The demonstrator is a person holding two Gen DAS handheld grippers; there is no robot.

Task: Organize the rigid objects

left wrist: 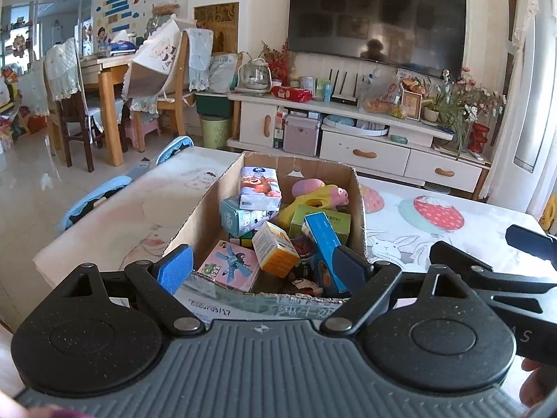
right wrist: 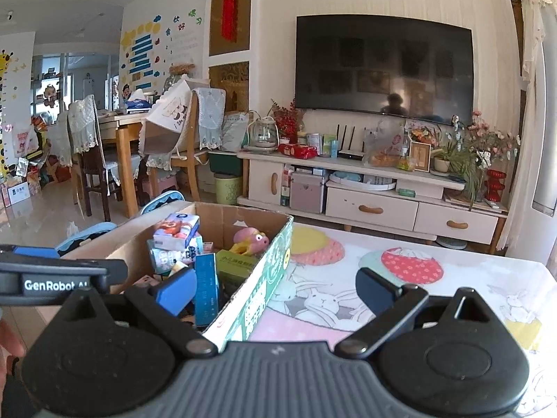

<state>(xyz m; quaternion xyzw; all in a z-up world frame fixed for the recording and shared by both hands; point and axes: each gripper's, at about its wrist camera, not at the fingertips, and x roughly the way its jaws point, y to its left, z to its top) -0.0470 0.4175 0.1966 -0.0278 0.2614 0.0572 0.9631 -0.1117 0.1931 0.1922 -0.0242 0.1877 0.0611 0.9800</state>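
Nearest your left lens, the left gripper stands with its jaws spread wide and nothing pinched between them. Its blue pads straddle the near wall of the cardboard box, and the right finger looks to sit just against the tall blue carton, though the fisheye view leaves actual contact unclear.

Inside the box, from the left wrist view, the pink carton lies at 7 o'clock and the orange-and-white carton leans at the centre. The teal carton is at 10 o'clock with the bear-print carton stacked on it at 11. The yellow and pink toy rests at 1 o'clock against the far right wall, the green box just below it. A puzzle cube peeks out from under the teal carton.

The right gripper is also wide open and holds nothing. Its left finger hangs over the box beside the blue carton, its right finger over the bunny-print tablecloth, so the box's green-printed side wall runs between them.

The box sits on the table, its contents heaped and leaning on one another. Blue chair backs stand at 9 o'clock beside the table; the TV cabinet and television lie well beyond at 12.
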